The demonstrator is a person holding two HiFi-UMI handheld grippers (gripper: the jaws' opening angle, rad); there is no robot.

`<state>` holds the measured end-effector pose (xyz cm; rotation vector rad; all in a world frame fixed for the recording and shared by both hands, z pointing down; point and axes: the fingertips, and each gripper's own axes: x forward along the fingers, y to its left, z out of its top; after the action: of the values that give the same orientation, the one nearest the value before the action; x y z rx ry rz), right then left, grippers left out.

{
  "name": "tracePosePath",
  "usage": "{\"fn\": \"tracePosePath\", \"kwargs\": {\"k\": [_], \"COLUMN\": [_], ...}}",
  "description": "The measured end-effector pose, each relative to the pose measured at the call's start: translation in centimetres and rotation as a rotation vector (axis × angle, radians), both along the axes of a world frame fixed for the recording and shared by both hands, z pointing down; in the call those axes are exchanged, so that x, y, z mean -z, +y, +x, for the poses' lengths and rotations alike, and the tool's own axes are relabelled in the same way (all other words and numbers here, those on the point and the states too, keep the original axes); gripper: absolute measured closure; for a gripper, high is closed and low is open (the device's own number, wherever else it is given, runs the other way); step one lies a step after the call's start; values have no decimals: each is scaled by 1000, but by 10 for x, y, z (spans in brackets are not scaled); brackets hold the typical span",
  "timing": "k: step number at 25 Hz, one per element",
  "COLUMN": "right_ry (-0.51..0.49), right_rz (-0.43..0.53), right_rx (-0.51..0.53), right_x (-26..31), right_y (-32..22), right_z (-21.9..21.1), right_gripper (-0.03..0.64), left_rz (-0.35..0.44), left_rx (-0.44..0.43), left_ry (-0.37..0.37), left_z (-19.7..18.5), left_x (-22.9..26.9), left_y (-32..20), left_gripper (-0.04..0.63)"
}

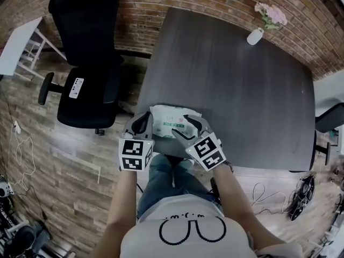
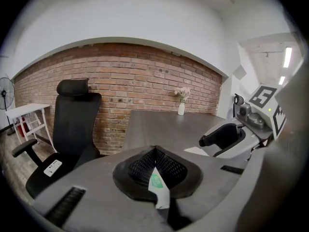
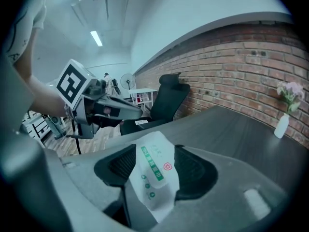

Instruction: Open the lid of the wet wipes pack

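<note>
The wet wipes pack (image 1: 171, 121) lies on the counter (image 1: 231, 90) at its near edge. The left tongs (image 1: 142, 121) are at the pack's left end, and the right tongs (image 1: 188, 125) are over its right part. A vase (image 1: 255, 36) stands near the counter's far right corner. An office chair (image 1: 86, 63) stands on the floor to the counter's left.

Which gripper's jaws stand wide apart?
The right gripper, jaws spread wide around the wet wipes pack; the left gripper is closed on its corner.
</note>
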<state>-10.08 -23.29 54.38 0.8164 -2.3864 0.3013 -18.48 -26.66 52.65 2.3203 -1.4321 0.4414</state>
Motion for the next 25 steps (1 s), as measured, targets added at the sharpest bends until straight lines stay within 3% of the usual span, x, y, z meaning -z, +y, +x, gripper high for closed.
{"fn": "tracePosePath", "kwargs": {"k": [9,20,25], "right_ry": [162,198,152], "right_rz": [19,-68,-137], "right_rx": [91,148,180], "right_x": [-47,-55,-51], "right_y": [10,6,4], "right_z": [-8,-8,-9], "right_gripper": [387,422,430], "left_rz": [-116,-185,-206], "left_rx": [-13,-30,-16], "left_ry": [1,-14,0], "left_z": [1,10,11], "left_x": [-51,-81,-83], "left_y": [14,22,20], "left_gripper": [597,597,597]}}
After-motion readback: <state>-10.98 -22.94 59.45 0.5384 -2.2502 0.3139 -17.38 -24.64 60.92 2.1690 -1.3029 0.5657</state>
